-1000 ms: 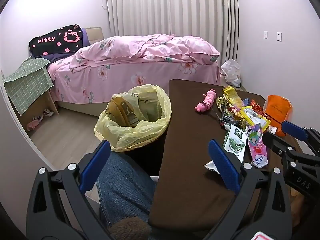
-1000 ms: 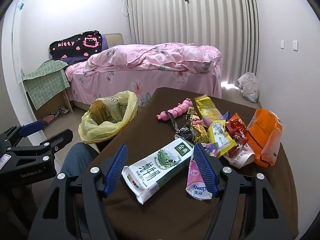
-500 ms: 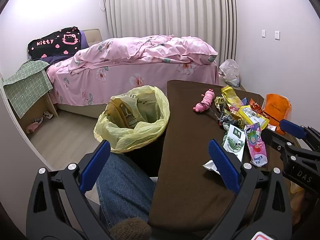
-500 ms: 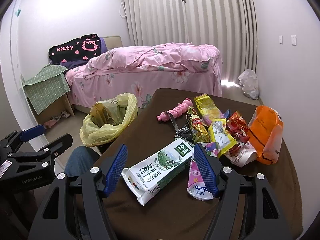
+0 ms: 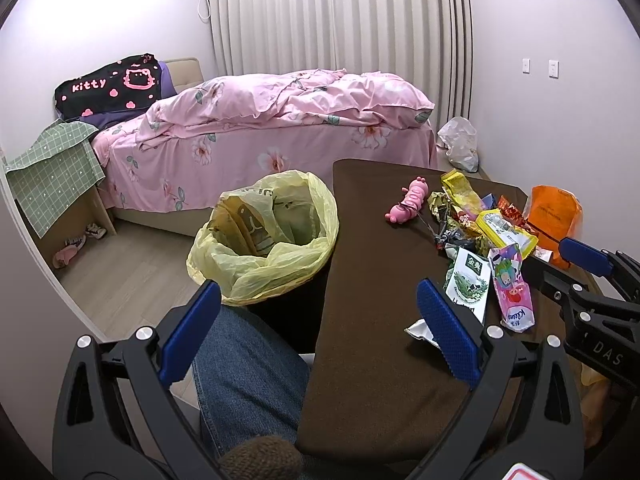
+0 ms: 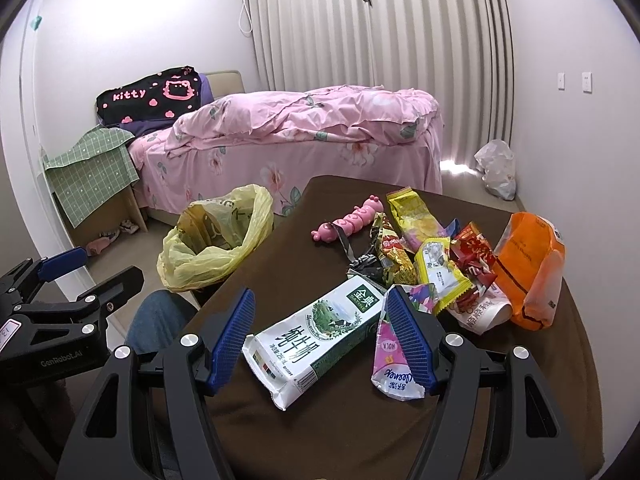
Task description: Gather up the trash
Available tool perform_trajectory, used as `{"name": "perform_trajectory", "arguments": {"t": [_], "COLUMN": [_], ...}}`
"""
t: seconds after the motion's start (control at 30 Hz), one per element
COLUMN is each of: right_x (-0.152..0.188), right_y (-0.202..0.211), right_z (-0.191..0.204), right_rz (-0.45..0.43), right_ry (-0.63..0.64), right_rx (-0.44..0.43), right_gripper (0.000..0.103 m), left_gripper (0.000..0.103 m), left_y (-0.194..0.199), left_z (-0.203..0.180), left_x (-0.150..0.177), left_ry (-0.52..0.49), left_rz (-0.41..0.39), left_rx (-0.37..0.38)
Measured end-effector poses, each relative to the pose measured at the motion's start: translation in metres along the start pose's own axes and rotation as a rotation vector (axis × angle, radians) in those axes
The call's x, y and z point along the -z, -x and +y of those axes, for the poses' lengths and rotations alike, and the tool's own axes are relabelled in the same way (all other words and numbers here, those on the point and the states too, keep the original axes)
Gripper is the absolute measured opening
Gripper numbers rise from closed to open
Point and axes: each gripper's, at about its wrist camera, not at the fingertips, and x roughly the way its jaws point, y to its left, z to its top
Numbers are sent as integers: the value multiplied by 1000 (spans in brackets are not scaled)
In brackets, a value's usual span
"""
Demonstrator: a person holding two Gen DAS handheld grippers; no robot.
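A flattened green-and-white milk carton (image 6: 320,334) lies on the brown table (image 6: 360,432), between the open fingers of my right gripper (image 6: 322,338). Beside it sits a pink tissue packet (image 6: 390,360), and behind them a heap of snack wrappers (image 6: 436,268) and an orange bag (image 6: 528,268). In the left wrist view the carton (image 5: 468,280) and the wrappers (image 5: 480,224) lie at the right. My left gripper (image 5: 316,328) stands open and empty over the table's left edge. A bin with a yellow bag (image 5: 268,236) stands left of the table.
A pink caterpillar toy (image 6: 352,220) lies at the table's far side. A person's knee in jeans (image 5: 244,376) is below my left gripper. A pink bed (image 5: 280,128), a green checked cloth on a stand (image 5: 52,172) and a white bag on the floor (image 5: 460,148) lie beyond.
Both views have shifted only slightly. My right gripper stays open around the milk carton; the left stays open over the table edge.
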Motion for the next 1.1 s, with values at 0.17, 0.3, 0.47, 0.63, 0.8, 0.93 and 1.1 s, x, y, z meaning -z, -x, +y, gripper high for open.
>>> {"name": "perform_trajectory", "arguments": {"t": [0.17,0.3,0.47,0.63,0.8,0.93,1.1], "right_x": [1,2,2,3,3,3,3], "right_y": [-1,-1,-1,-1,-1,-1,-1], "right_z": [0,0,-1,-1,-1,-1,-1], "right_rz": [2,2,3,3,3,3,3], "right_ry": [1,0,-1,-1,-3,-3,-2], "right_rx": [0,0,0,0,0,1,1], "right_gripper": [66,66,66,66,66,66,66], "left_gripper": [94,94,94,94,94,94,94], "left_y": [0,0,-1,0,-1,-1,-1], "left_z": [0,-1,-1,-1,-2,-2,-3], "left_x": [0,0,1,1,0,1,1], "left_ry": [0,-1,-1,-2,-2,-3,-3], "left_rz": [-1,0,-1,-1,-1,0,0], "left_rx": [-1,-1,-1,-1,-2,-1,-2]}}
